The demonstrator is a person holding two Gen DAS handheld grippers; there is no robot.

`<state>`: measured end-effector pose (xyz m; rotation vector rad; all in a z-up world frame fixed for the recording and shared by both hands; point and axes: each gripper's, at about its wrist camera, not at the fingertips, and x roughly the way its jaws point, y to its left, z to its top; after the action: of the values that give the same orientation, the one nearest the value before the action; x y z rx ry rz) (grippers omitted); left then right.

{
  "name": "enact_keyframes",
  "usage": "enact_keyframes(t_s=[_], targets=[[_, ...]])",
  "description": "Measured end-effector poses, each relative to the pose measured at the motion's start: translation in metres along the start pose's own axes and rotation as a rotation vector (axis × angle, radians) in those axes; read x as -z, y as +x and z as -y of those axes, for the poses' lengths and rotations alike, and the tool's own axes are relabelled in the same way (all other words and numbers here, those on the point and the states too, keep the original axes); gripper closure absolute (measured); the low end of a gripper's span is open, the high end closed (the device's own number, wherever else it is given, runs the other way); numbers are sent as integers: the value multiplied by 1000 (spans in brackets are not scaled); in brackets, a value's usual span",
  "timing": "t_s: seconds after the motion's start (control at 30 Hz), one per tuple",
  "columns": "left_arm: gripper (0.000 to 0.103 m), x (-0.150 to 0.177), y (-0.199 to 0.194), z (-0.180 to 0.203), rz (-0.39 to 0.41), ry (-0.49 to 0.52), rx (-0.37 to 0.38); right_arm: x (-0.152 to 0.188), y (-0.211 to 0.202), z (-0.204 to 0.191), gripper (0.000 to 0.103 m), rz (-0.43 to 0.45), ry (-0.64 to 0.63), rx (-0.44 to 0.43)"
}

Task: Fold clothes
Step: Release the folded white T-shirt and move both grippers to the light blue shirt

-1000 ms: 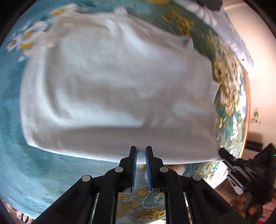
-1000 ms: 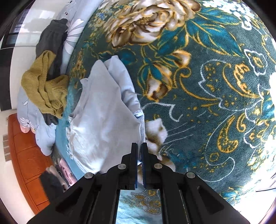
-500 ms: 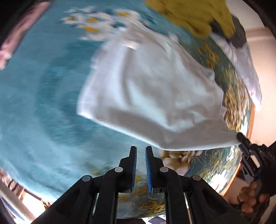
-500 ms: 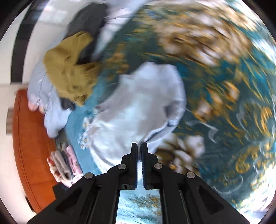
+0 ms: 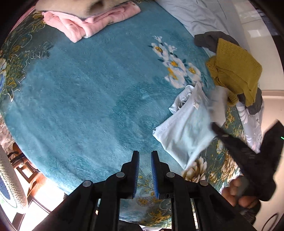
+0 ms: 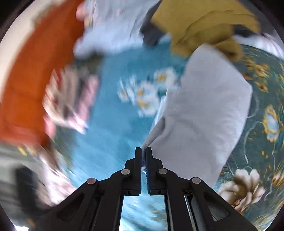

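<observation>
A pale white garment [image 5: 188, 128], folded over, hangs just above the teal flowered blanket [image 5: 88, 88] at the right of the left wrist view. My right gripper [image 6: 143, 151] is shut on an edge of the white garment [image 6: 204, 115], which trails away to the right. The left wrist view shows that right gripper [image 5: 215, 127] as a dark blur at the garment's right side, with a hand [image 5: 237, 193] behind it. My left gripper [image 5: 145, 154] hovers over bare blanket, its jaws opening with nothing between them.
Folded pink cloth [image 5: 92, 23] lies at the far left. A mustard knit [image 5: 236, 71] sits on a dark grey garment [image 5: 209, 39] at the far right, beside a pale sheet [image 5: 200, 14]. An orange wooden board [image 6: 26, 71] borders the bed. A crocheted chair cover [image 5: 8, 177] shows at the left.
The white garment has swung from in front of my left gripper off to its right, carried by the right gripper, which rolled. My left gripper moved over bare blanket and its jaws widened slightly.
</observation>
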<state>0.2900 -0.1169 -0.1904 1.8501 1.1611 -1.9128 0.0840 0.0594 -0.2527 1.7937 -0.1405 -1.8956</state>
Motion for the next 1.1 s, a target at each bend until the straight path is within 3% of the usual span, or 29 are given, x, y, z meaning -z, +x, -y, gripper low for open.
enact_keyframes(t_s=[0.07,0.17,0.37,0.6,0.63,0.73,0.8,0.93,1.1], targets=[[83,-9,1,-3,-24,29,-10,6,34,-9,99,-73,-32,53],[80,-27,6,-1,-62,85,-8,11,51,-10,99,-94,1,76],[77,-66,20,27,-108,188,15,22,52,-5,99,-85,93,86],[62,-98,45,73,-157,332,41,28,63,-1,95,-107,200,87],[60,-101,51,78,-166,348,45,30,60,1,94,-105,212,79],[48,-111,75,97,-209,381,97,37,46,10,76,-94,251,74],[33,-118,95,106,-252,390,149,46,33,20,74,-88,283,87],[26,-133,140,121,-333,403,206,68,6,41,72,-90,347,136],[24,-155,178,135,-370,432,227,91,-16,65,65,-122,400,185]])
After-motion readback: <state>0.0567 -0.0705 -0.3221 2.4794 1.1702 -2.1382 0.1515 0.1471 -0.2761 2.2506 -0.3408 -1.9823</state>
